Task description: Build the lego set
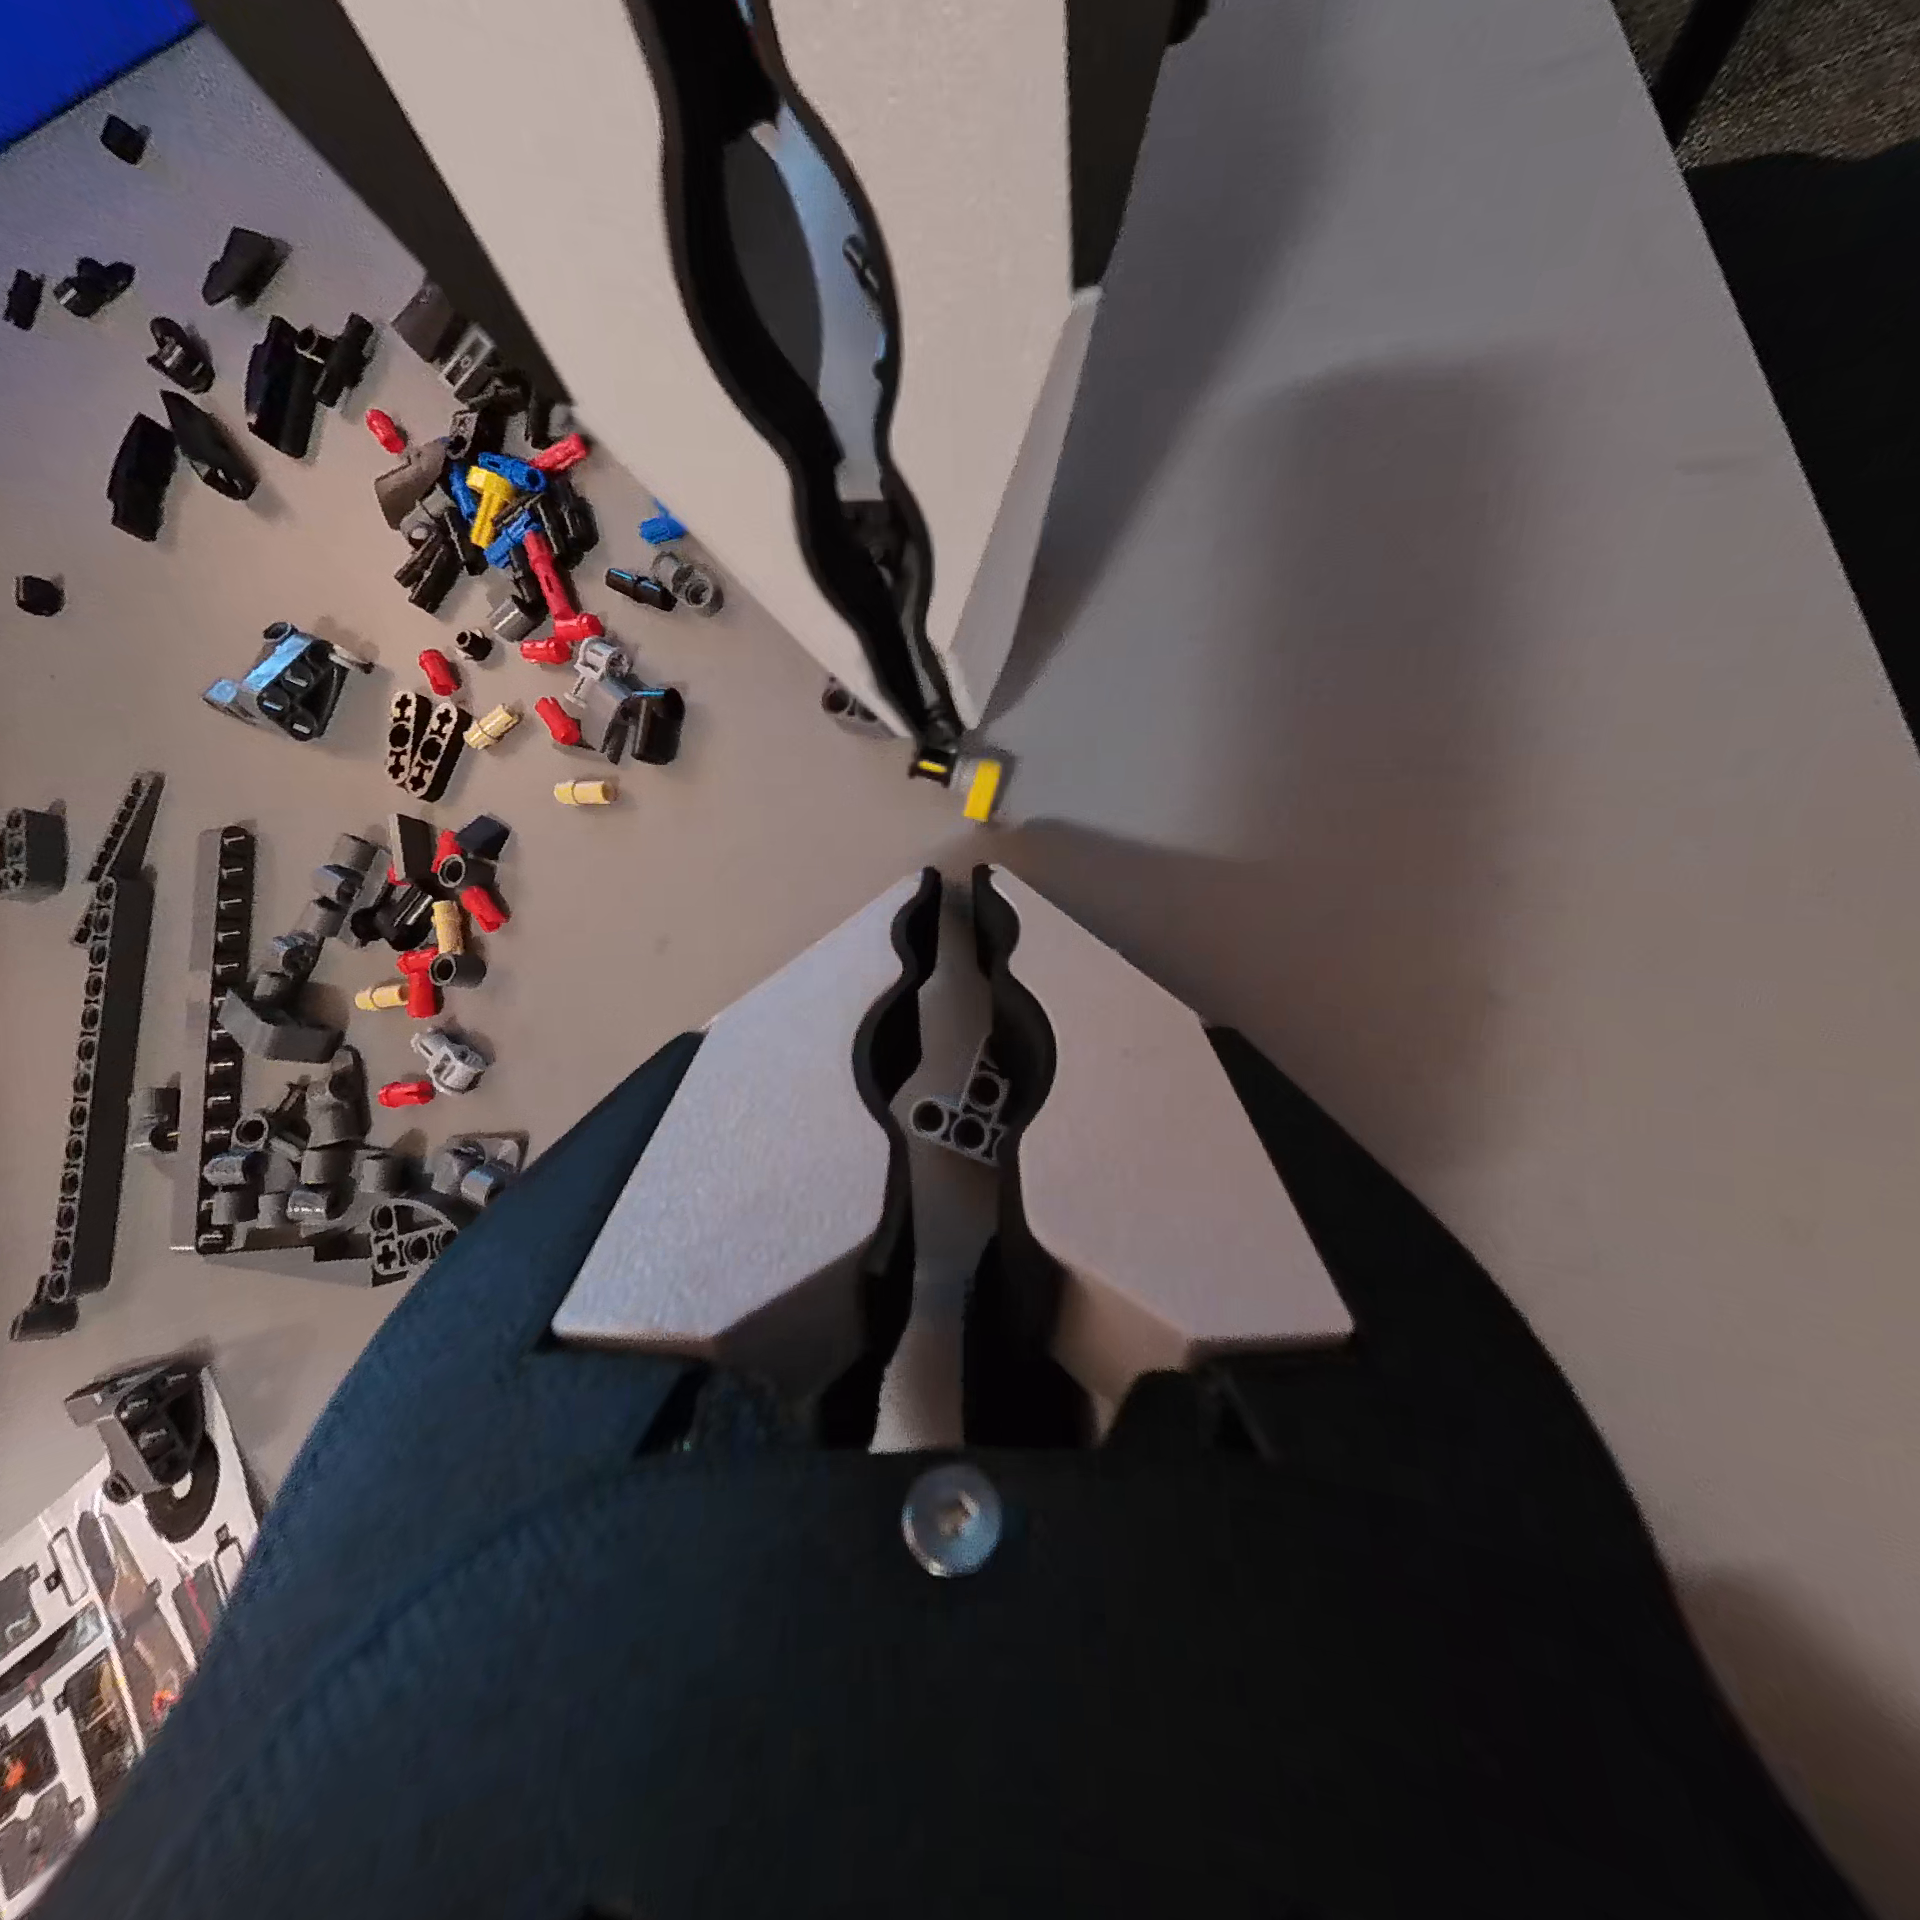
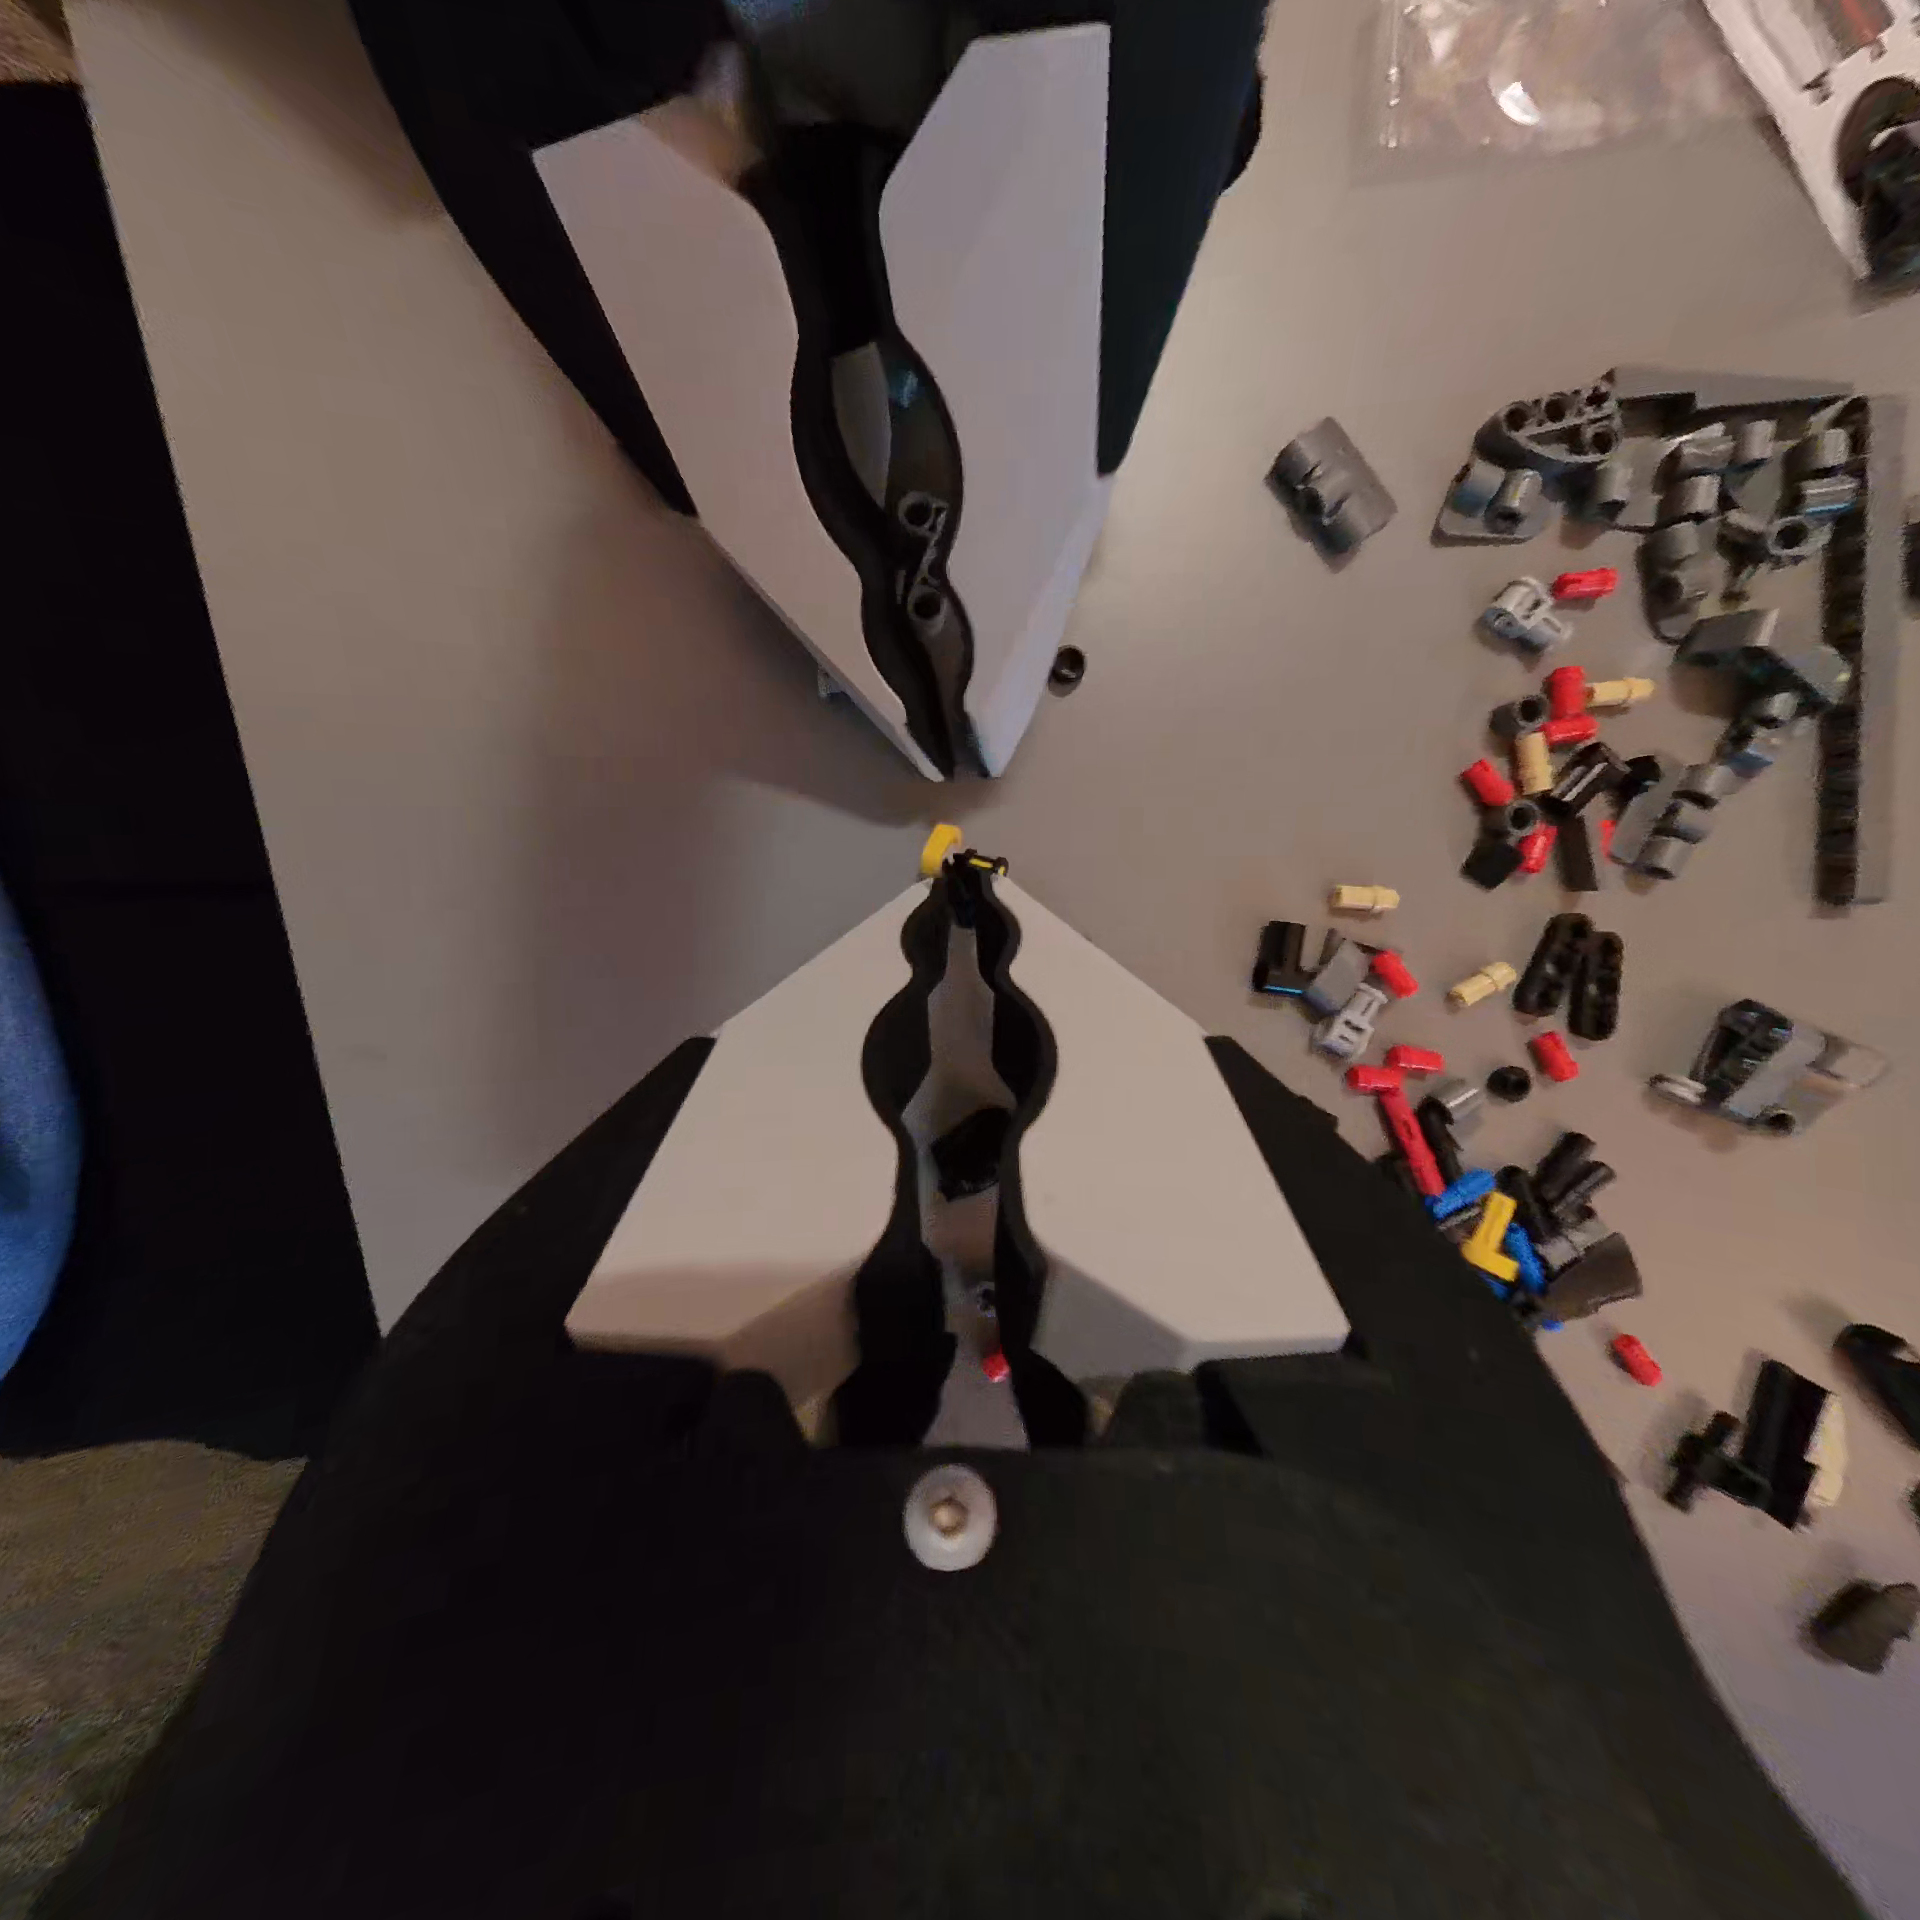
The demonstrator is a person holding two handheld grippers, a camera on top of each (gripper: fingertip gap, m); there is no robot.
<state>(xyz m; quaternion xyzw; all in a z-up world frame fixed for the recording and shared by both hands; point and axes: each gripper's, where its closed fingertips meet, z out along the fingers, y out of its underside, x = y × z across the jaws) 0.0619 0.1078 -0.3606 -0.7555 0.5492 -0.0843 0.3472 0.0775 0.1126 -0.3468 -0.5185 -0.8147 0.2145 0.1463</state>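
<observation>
- Fingertips of your right gripper (image 2: 964, 891) pinch a small black pin with a yellow mark (image 2: 979, 862); a small yellow bush (image 2: 940, 847) sits just beside it, and you cannot tell whether the two touch.
- Your left gripper (image 1: 956, 881) points tip to tip at the right one; its fingers are nearly closed with a thin gap at the tips, empty there. Whether they grip the grey L-shaped beam with round holes (image 1: 961, 1117) seen deeper between them is unclear.
- In the left wrist view, the same black pin (image 1: 932, 766) and yellow bush (image 1: 982, 790) hang at your right gripper's (image 1: 951, 732) tips, close ahead of the left fingertips.
- Beyond the fingers lies a smooth, matt grey tabletop (image 2: 1299, 436) that carries the grippers' shadows.
- To one side, you have loose pieces scattered: red pins (image 2: 1397, 1065), tan pins (image 2: 1366, 899), a blue-and-yellow cluster (image 2: 1486, 1236), long black perforated beams (image 1: 94, 1049) and a partly built dark grey assembly (image 2: 1704, 488).
- A printed booklet (image 1: 94, 1621) lies at the table's margin, and a clear plastic bag (image 2: 1496, 83) at another.
- Past the table edge, you see dark carpet (image 2: 114, 1538).
</observation>
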